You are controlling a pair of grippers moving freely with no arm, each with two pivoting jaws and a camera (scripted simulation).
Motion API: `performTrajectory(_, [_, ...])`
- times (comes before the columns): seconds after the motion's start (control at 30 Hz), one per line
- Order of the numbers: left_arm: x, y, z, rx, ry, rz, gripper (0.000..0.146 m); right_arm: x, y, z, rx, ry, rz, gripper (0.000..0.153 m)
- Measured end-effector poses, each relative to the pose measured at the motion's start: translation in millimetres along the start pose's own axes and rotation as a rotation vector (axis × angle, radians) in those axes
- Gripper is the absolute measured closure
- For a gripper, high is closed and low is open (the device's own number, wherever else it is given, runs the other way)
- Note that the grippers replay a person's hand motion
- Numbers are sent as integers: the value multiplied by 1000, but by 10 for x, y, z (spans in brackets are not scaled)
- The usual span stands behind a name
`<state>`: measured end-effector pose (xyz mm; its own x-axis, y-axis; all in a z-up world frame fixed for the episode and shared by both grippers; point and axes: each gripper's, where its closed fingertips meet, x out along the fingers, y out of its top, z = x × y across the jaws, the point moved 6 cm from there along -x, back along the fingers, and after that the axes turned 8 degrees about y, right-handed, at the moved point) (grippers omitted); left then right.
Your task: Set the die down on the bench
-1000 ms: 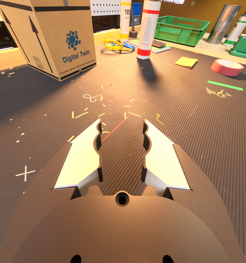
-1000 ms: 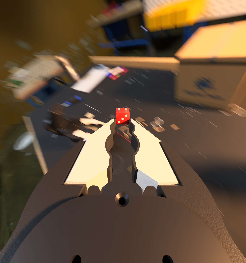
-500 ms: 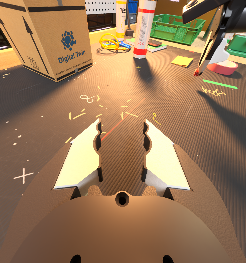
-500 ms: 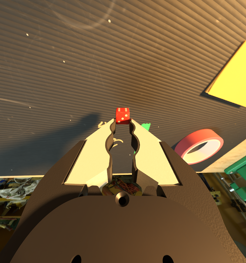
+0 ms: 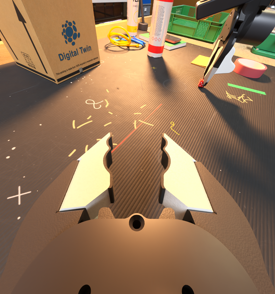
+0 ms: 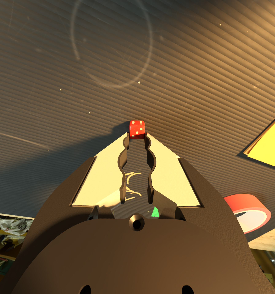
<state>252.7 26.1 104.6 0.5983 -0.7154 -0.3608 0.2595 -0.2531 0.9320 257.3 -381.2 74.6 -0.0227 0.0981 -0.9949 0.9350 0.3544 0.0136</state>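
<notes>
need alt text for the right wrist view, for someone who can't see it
The right gripper pinches a red die at its fingertips, close over the dark ribbed bench mat; contact can't be confirmed. A yellow pad and a red tape roll lie to the right.

Red die (image 6: 137, 129), pale pips, touching ribbed bench mat (image 6: 85, 79).

A cardboard box (image 5: 42, 39) printed with arrows stands far left on the bench (image 5: 38, 143). Coiled yellow and blue cables (image 5: 124, 39) lie beside a white-and-red spray can (image 5: 157, 30). Behind sits a green crate (image 5: 195, 27). A yellow notepad (image 5: 199, 61) and red tape roll (image 5: 249, 67) lie right, near a green strip (image 5: 246, 89).
</notes>
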Motion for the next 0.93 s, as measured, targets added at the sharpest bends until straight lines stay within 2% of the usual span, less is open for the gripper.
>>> performTrajectory(0.37, [2,2,-23,-8,-1,-4,84,-32,-26,-2,3,1,18,134])
performTrajectory(0.4, [3,1,-17,-2,3,-4,84,-92,-44,-18,-2,-9,18,123])
performTrajectory(0.47, [1,3,-8,8,7,-3,84,-332,-70,-86,-15,-42,64,115])
performTrajectory(0.53, [-4,11,-8,11,10,1,84,-711,-59,-243,-52,-81,189,114])
performTrajectory(0.6, [-14,22,-18,9,14,6,83,-1130,0,-510,-145,-105,391,114])
performTrajectory(0.67, [-28,38,-35,3,20,12,83,-1497,123,-852,-275,-128,645,114])
performTrajectory(0.73, [-44,56,-50,-3,27,24,83,-1700,293,-1245,-380,-103,936,112])
performTrajectory(0.8, [-64,76,-62,-7,35,38,83,-1643,448,-1655,-424,32,1195,102])
performTrajectory(0.83, [-73,86,-67,-8,39,46,83,-1503,505,-1864,-419,136,1270,99])
performTrajectory(0.9, [-85,97,-79,-3,51,58,83,-1108,584,-2229,-402,323,1313,96])
performTrajectory(0.93, [-86,98,-83,-1,56,61,83,-921,611,-2354,-402,367,1317,96])
